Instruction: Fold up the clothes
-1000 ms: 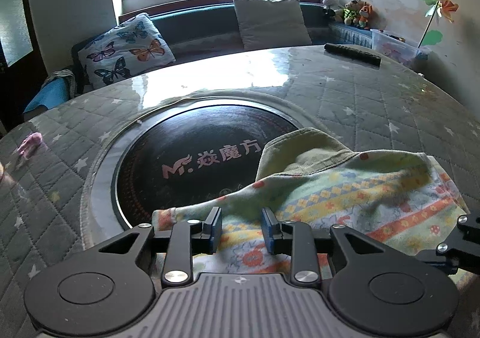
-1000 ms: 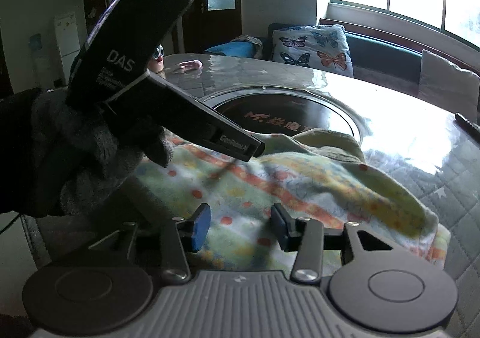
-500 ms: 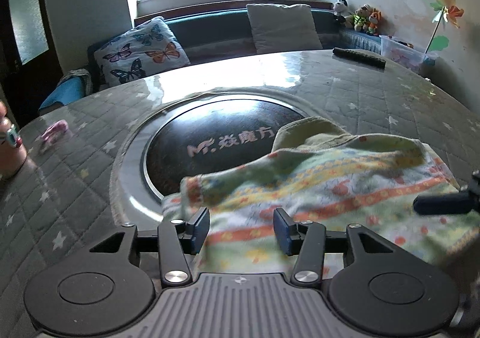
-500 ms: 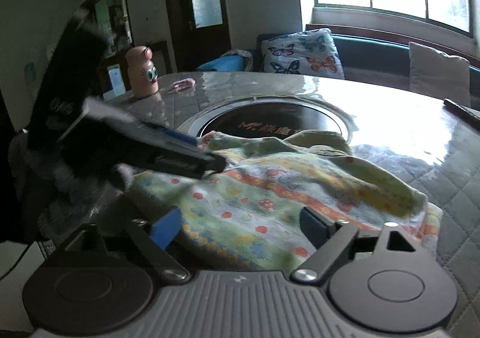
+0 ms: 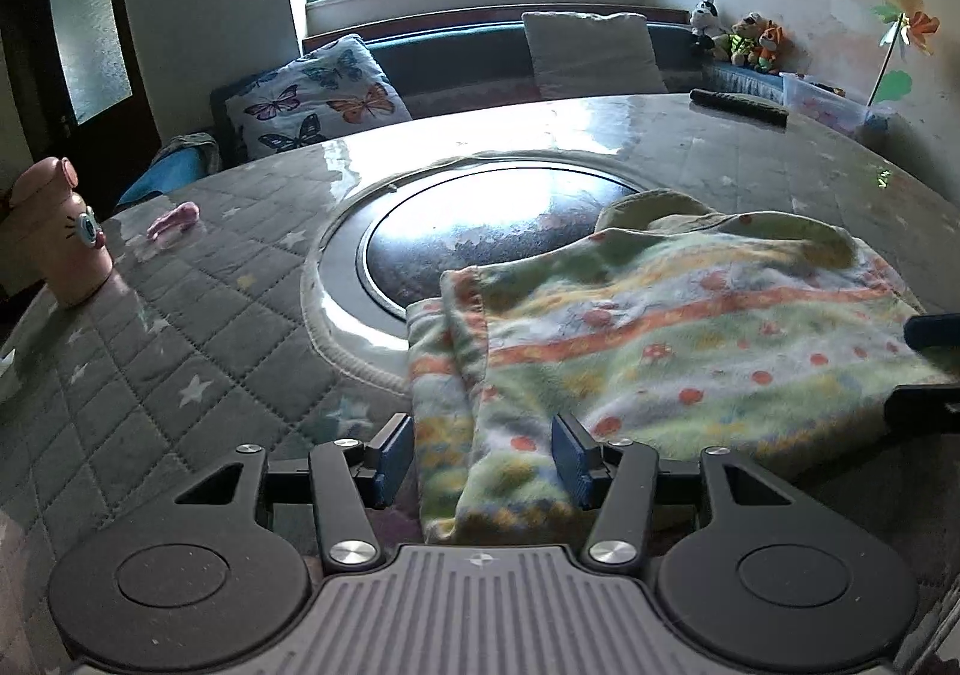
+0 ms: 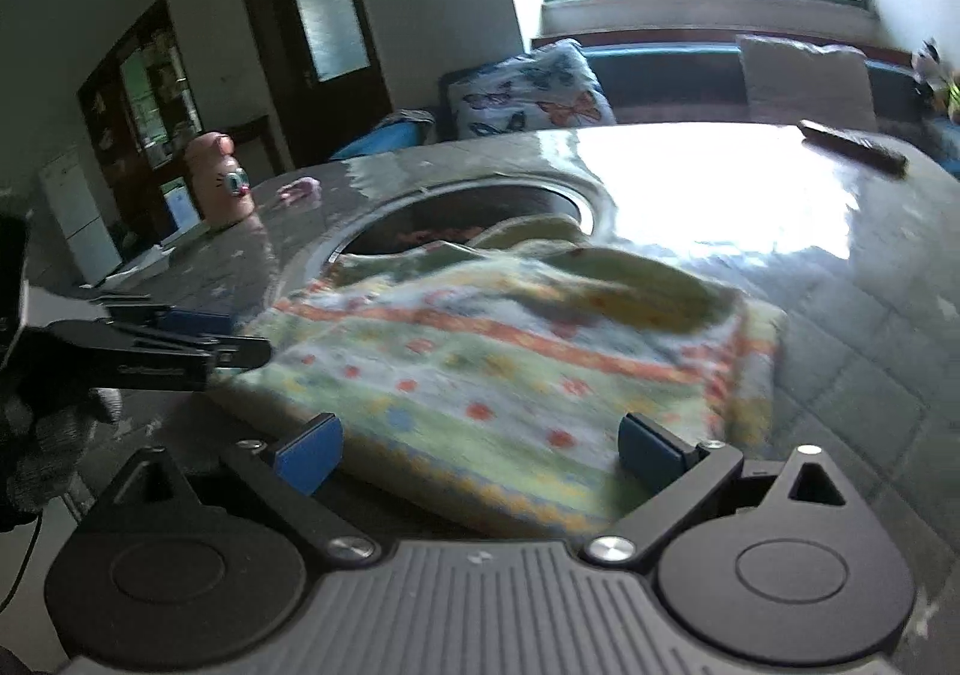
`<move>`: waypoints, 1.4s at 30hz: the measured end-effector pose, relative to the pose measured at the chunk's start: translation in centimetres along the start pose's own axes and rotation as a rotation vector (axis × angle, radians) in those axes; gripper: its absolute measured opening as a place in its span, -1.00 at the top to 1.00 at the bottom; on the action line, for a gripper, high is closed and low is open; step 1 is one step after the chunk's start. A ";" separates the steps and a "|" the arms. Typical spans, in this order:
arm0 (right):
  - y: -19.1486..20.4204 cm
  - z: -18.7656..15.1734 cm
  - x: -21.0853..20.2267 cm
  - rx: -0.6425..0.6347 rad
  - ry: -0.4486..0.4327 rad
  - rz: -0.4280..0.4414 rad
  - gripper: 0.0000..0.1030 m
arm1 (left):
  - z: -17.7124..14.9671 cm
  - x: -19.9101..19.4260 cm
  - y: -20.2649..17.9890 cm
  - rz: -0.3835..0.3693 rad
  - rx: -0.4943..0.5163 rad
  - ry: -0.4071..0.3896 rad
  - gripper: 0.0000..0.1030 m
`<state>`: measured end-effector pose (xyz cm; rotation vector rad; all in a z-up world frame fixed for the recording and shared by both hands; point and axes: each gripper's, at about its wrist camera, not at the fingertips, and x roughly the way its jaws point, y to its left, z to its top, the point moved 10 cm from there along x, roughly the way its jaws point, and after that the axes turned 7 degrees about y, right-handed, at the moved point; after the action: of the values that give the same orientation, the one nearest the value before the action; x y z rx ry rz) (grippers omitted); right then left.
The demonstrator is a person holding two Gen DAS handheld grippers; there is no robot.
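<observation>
Your folded garment (image 5: 672, 339) lies flat on the quilted tabletop (image 5: 180, 375), its far edge overlapping the round dark inset (image 5: 480, 231). Its long axis runs left to right, stripes along it. Your left tongs (image 5: 483, 459) stand apart, straddling the near left corner without clamping it. Your right tongs (image 6: 480, 450) are spread wide over the near edge. Bare quilt lies open to the left, up to the pink bottle (image 5: 60, 243).
</observation>
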<state>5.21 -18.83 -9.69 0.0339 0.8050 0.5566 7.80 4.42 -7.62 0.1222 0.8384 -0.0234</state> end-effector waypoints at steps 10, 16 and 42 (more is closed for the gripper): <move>-0.3 1.8 -0.3 -0.023 -0.034 0.010 -1.00 | 0.9 0.0 1.2 0.016 -0.026 -0.008 -0.11; -2.2 2.7 1.8 0.057 -0.009 0.011 -1.00 | 0.8 1.0 1.8 0.027 -0.024 0.016 -0.22; -5.3 6.8 6.1 0.137 0.040 0.049 -1.00 | 7.0 7.1 3.6 0.040 -0.047 0.009 -0.60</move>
<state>15.72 -19.22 -10.29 0.1692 0.8824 0.5491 17.94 7.35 -7.93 0.0948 0.8444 0.0342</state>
